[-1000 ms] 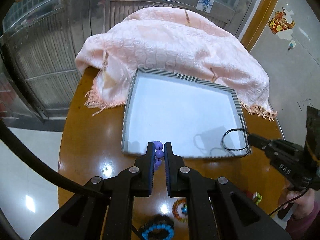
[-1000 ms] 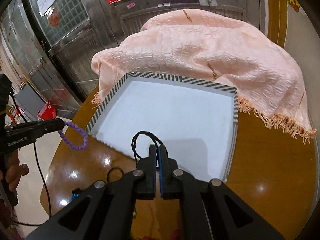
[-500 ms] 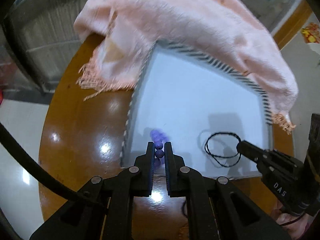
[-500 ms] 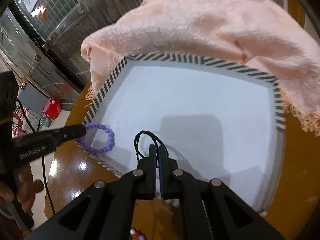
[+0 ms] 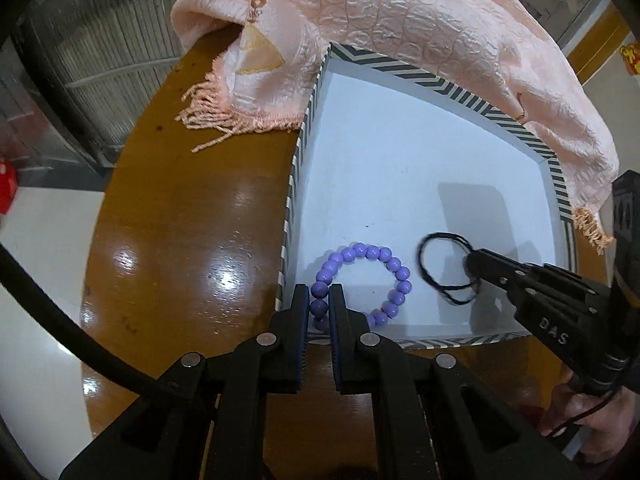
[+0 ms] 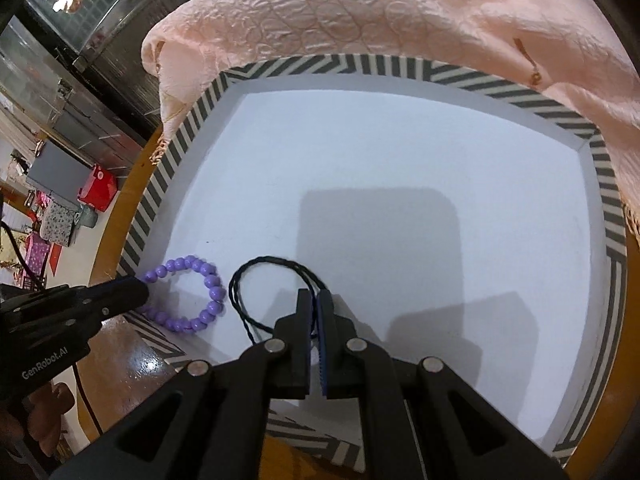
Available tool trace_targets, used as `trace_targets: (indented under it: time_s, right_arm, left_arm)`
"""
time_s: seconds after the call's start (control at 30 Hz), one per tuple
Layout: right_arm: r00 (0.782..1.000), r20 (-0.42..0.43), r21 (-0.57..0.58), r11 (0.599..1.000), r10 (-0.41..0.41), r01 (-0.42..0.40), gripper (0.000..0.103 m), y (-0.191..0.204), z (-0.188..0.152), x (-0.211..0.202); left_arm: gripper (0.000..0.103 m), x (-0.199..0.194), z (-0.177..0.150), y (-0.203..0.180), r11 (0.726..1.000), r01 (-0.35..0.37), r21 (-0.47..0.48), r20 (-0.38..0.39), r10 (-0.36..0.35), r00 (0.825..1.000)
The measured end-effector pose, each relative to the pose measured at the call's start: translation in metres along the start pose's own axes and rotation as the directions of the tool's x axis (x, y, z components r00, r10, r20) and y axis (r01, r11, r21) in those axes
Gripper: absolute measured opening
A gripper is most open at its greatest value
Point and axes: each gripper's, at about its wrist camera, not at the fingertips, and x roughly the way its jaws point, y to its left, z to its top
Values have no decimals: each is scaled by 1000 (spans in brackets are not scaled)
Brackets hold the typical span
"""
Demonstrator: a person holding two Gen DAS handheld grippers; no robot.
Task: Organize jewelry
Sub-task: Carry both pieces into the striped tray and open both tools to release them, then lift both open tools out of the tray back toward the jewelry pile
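A white tray with a black-and-white striped rim (image 5: 294, 184) (image 6: 182, 136) sits on a round wooden table. My left gripper (image 5: 319, 300) is shut on a purple bead bracelet (image 5: 394, 270), which lies on the tray floor at the near left corner; it also shows in the right wrist view (image 6: 208, 276). My right gripper (image 6: 314, 300) is shut on a thin black cord bracelet (image 6: 256, 268), whose loop rests on the tray floor beside the beads; the cord also shows in the left wrist view (image 5: 426, 272).
A pink fringed cloth (image 5: 400, 24) (image 6: 400, 12) drapes over the tray's far rim and the table's back. The glossy wooden table (image 5: 192, 220) extends to the left of the tray. Metal shutters stand behind.
Both grippers have moved forward and down over the tray. The purple bracelet and the black cord, held above the tray before, now lie on the tray floor.
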Motion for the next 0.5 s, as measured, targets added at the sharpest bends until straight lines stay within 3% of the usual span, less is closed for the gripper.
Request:
trace_targets:
  time_s: [0.07,0.2,0.4,0.5]
  right_arm:
    - [1000,-2,4,1000,-12,12,17,-1,-2,-3]
    - [1000,20,23,1000,6,-7,22,-6,-5,-21]
    - [998,61,20,1000,14,-16,28,-2,-11,-53]
    - [995,97,19,1000,8,-10,41,3,-18,-72]
  left_arm:
    - [12,-1,-1,-3,1000,-17,8,2,17,1000]
    - [25,-4,0,-4,1000,-6,-1,7,6,1000]
    - [27,-19,-3,-12,999,-25,24,50,24,998]
    - [27,-32,-8,-14,999,-36,33,77,34,996]
